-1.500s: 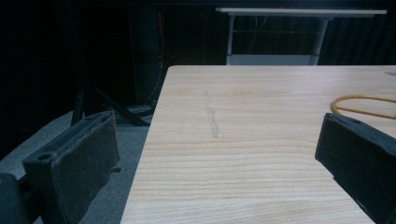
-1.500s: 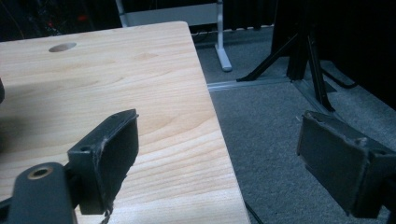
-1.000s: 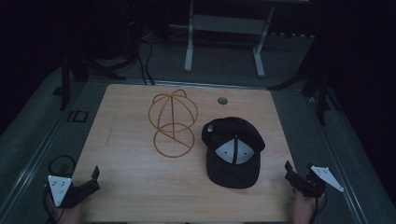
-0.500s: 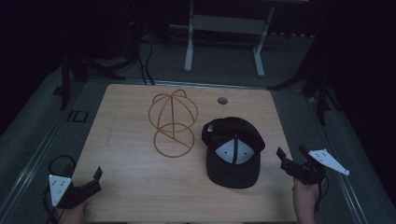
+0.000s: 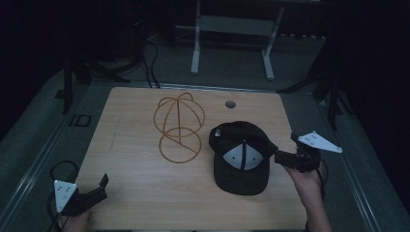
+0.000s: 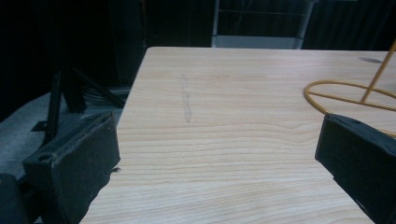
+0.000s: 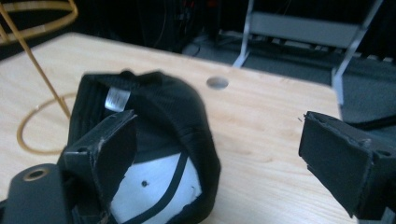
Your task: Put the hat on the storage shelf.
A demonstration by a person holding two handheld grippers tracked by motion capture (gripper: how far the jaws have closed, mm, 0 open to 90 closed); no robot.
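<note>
My right gripper [image 5: 283, 158] has swung in from the tabletop's [image 5: 130, 193] right edge and now sits at the cap's [image 5: 241, 157] right side, fingers apart and empty, the nearer tip close against the crown. In the right gripper view the cap [image 7: 154, 140] lies upside down just ahead, its black shell open upward, the white lining and a small label showing, with one finger [image 7: 105, 149] in front of the lining and the other [image 7: 341, 158] well out over bare wood. I cannot tell whether the fingers already straddle the cap's edge.

A second ago this gripper hung back near the corner, clear of the cap; half a second ago it had begun to lean toward it. I read the shift as the start of a reach to take the cap by its rim, most likely to carry it to the wire stand [image 5: 179, 128], which sits just left of the cap near the middle.

My left gripper [image 5: 99, 188] has barely stirred, resting at the near left corner with fingers apart and empty. The left gripper view looks across bare wood to the stand's base ring [image 6: 350, 95] at far right. Cap and stand lie where they lay in both earlier frames.
</note>
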